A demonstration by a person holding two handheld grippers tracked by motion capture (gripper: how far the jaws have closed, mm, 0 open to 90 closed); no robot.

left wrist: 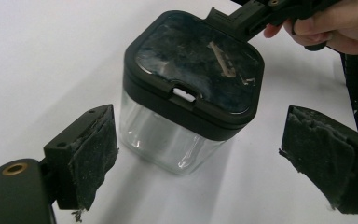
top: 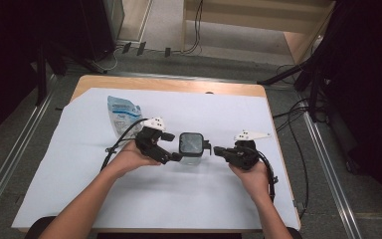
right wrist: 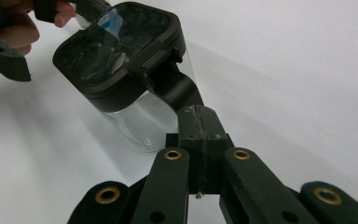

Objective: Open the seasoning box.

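On the white sheet [top: 189, 199] over the table [top: 169, 84], a little past the middle, stands the jar [top: 191, 149]: clear walls, a black lid [left wrist: 200, 70] with a dark see-through panel, and a black tab [right wrist: 177, 86] jutting from the lid's edge on my right-hand side.

My right gripper [top: 218, 150] comes at the jar from the right, lying nearly level. Its jaws are pressed together, pad against pad, with no gap showing in the right gripper view, and they pinch the end of that tab. The jar sits upright on the sheet, its base down.

My left gripper [top: 175, 147] is on the jar's other side. Its jaws stand wide apart, and in the left gripper view the jar sits between and just beyond the two frayed pads [left wrist: 93, 158], touching neither. The front latch of the lid faces this gripper. My left hand [top: 129, 158] rests low, near the sheet; my right hand [top: 251, 172] wraps its gripper from behind.

Beyond my left gripper, toward the far left of the sheet, lies a pale blue pouch [top: 122, 115], apart from the jar.
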